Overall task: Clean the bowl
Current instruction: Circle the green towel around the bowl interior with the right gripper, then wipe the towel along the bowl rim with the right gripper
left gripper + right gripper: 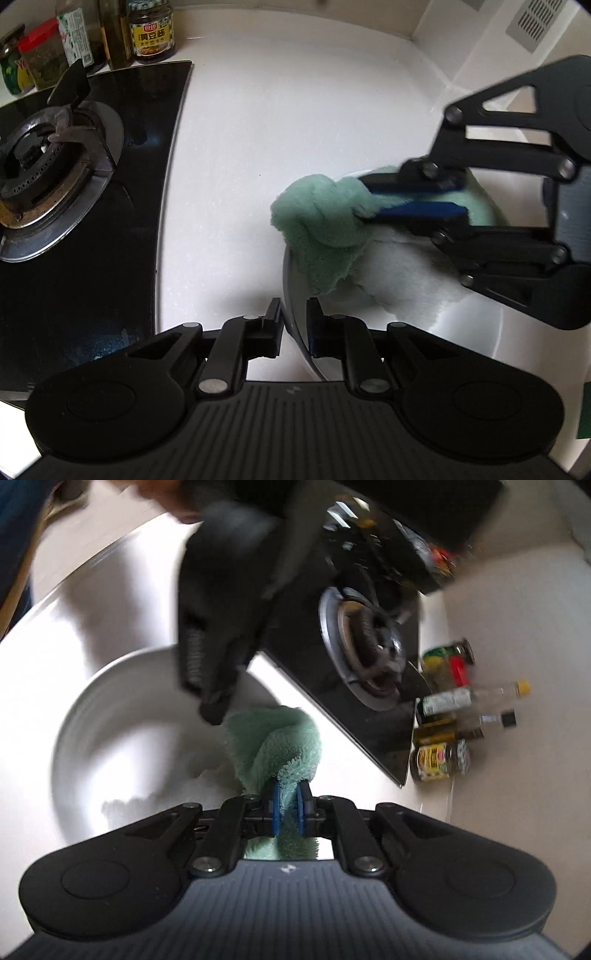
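Bowl wiped with a green cloth on a white surface point(258, 129).
From left: stove burner point(48, 147), jar point(151, 31) labelled 黄豆酱, left claw point(295, 325) pinching the bowl point(295, 295) rim, right claw point(364, 201) clamping the cloth point(317, 221) inside the bowl.

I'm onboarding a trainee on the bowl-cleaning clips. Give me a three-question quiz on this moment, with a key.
1. True or false: the left gripper pinches the rim of the bowl.
2. What does the right gripper hold? A) a sponge B) a green cloth C) a bottle
3. Fill in: beside the white counter sits a black gas ____.

Key
1. True; one finger sits on each side of the rim.
2. B; the green cloth is clamped between its blue pads and reaches into the bowl.
3. Stove.
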